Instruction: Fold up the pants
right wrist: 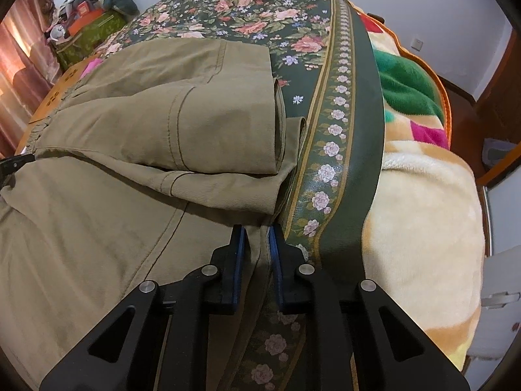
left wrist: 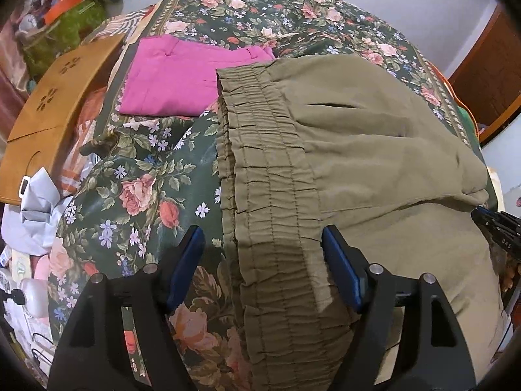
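Note:
Olive-green pants (left wrist: 374, 150) lie on a floral bedspread (left wrist: 136, 189), their legs folded back over themselves. In the left wrist view the elastic waistband (left wrist: 270, 195) runs down the middle. My left gripper (left wrist: 263, 244) is open, its blue pads on either side of the waistband and above it. In the right wrist view the folded leg ends (right wrist: 211, 123) lie near the spread's border. My right gripper (right wrist: 257, 234) is shut on the pants' right edge fold (right wrist: 259, 254).
Folded pink pants (left wrist: 172, 78) lie beyond the waistband. A wooden lap table (left wrist: 49, 114) and clutter sit at the left. A plush blanket (right wrist: 423, 202) covers the bed's right side. A wooden door (left wrist: 488, 71) stands at the right.

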Demonstrator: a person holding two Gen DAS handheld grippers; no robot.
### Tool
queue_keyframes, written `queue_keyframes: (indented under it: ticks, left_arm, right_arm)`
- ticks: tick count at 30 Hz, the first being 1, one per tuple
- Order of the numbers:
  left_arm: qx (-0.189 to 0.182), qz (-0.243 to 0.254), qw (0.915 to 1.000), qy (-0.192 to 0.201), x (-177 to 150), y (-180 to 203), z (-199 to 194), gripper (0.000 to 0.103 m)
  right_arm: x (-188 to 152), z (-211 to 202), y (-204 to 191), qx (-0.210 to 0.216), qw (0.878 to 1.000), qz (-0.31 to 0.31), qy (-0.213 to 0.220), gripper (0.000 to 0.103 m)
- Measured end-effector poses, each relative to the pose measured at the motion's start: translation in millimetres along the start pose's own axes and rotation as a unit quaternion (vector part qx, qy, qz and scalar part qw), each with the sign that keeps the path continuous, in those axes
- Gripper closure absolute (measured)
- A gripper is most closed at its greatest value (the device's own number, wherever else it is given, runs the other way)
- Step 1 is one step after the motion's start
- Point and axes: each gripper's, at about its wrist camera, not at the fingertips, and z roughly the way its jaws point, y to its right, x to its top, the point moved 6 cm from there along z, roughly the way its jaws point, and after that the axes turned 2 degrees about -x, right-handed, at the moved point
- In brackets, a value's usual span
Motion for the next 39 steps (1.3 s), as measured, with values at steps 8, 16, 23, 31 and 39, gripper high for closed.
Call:
queue_keyframes:
  ticks: [8,16,23,31,39]
  left_arm:
    - [0.003,0.018,0.9998,0.010,11,4,-25,0.026]
    - [-0.012,0.014,0.9998,-0.004,39,5,-14,0.022]
    - [-0.022,0.023,0.9982,-0.051,35,5,19,0.019]
    - [-0.029,0.041,0.9982,-0.033,39,14,24,0.029]
    - [0.044,0.056,0.9974,0.002,40,5,19,0.046]
  right_arm:
    - [10,-35,-2,0.032,0.999,0.000,0.042,0.088]
    - [49,-27,-2,0.042,0.996,0.012,0.076,0.067]
    - [64,15,4,0.092,0.994,0.038,0.038,0.067]
    - [68,24,-9,0.101,0.994,0.007,0.039,0.094]
    - [69,30,-7,0.012,0.998,-0.039,0.055,0.100]
